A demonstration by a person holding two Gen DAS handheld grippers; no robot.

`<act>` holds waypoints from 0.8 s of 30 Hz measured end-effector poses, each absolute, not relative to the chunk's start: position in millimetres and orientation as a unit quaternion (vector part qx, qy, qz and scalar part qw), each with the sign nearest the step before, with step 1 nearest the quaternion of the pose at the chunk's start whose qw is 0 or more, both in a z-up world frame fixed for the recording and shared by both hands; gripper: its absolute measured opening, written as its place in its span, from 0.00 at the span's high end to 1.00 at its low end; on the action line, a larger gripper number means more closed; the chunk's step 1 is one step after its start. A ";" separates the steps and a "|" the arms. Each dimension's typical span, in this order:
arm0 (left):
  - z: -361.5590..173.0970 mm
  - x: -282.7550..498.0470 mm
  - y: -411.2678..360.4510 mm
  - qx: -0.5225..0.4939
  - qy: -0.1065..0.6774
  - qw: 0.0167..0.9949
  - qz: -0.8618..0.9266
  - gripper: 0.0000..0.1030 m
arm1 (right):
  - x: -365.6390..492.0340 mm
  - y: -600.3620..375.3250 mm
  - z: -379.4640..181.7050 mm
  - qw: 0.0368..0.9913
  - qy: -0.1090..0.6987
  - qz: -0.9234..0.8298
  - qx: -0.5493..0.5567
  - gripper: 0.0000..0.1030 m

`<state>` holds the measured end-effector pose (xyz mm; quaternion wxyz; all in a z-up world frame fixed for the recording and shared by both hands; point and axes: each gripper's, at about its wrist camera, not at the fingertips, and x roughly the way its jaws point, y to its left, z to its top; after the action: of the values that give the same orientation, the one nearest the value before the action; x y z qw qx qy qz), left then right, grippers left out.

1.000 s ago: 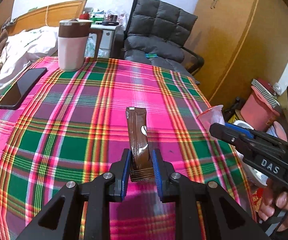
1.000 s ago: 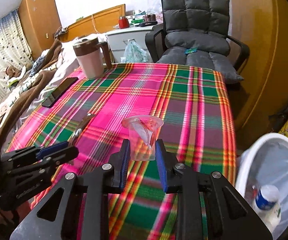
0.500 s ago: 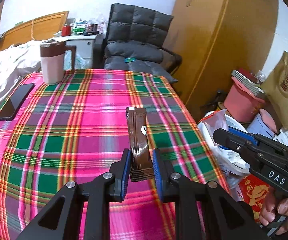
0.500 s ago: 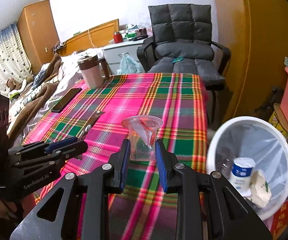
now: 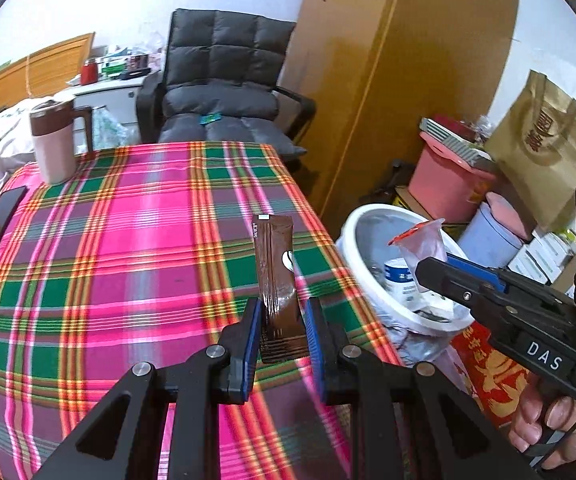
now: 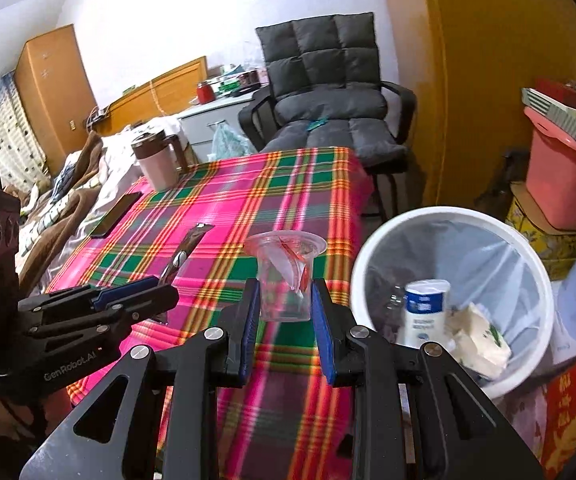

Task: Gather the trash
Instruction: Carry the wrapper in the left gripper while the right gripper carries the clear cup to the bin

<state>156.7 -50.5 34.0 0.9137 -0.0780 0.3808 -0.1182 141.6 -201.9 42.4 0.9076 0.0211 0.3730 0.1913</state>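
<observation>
While both hands carry rubbish toward the bin, holdings stand as follows.

Left claw [image 5: 280, 326]: closed on a brown sachet [image 5: 276, 268], held upright by its lower end, above the plaid tabletop [image 5: 128, 240] near its edge.

Right claw [image 6: 284, 312]: closed on a clear plastic cup [image 6: 286, 276] with a crumpled wrapper inside; in the left view the cup sits over the bin's rim.

Bin [image 6: 371, 256]: white, bag-lined, on the floor just beside the tabletop; already contains a small white bottle [image 6: 425, 312] and crumpled paper [image 6: 475, 336].

Handling advice: bring each item fully over the bin mouth before opening the claw. Release the cup first, since it looks nearer. Tip the sachet downward so it drops inside the liner, not on the rim.
</observation>
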 end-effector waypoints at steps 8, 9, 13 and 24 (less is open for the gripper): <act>33.1 163.9 -82.5 -0.063 0.386 0.908 -0.146 0.78 | 137.5 -225.7 41.3 0.913 0.370 0.171 0.034 0.73; 33.0 165.2 -87.4 -0.060 0.387 0.908 -0.150 0.78 | 137.2 -229.2 41.0 0.913 0.370 0.169 0.036 0.73; 32.3 171.3 -105.4 -0.051 0.390 0.904 -0.166 0.78 | 136.2 -244.7 39.6 0.915 0.369 0.155 0.046 0.73; 28.2 193.7 -161.8 -0.028 0.393 0.891 -0.225 0.78 | 137.5 -294.1 32.2 0.918 0.376 0.104 0.070 0.72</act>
<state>193.7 -161.8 28.2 0.8911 -0.0285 0.3931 -0.2248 137.5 -294.1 32.2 0.9179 0.0702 0.3764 0.1038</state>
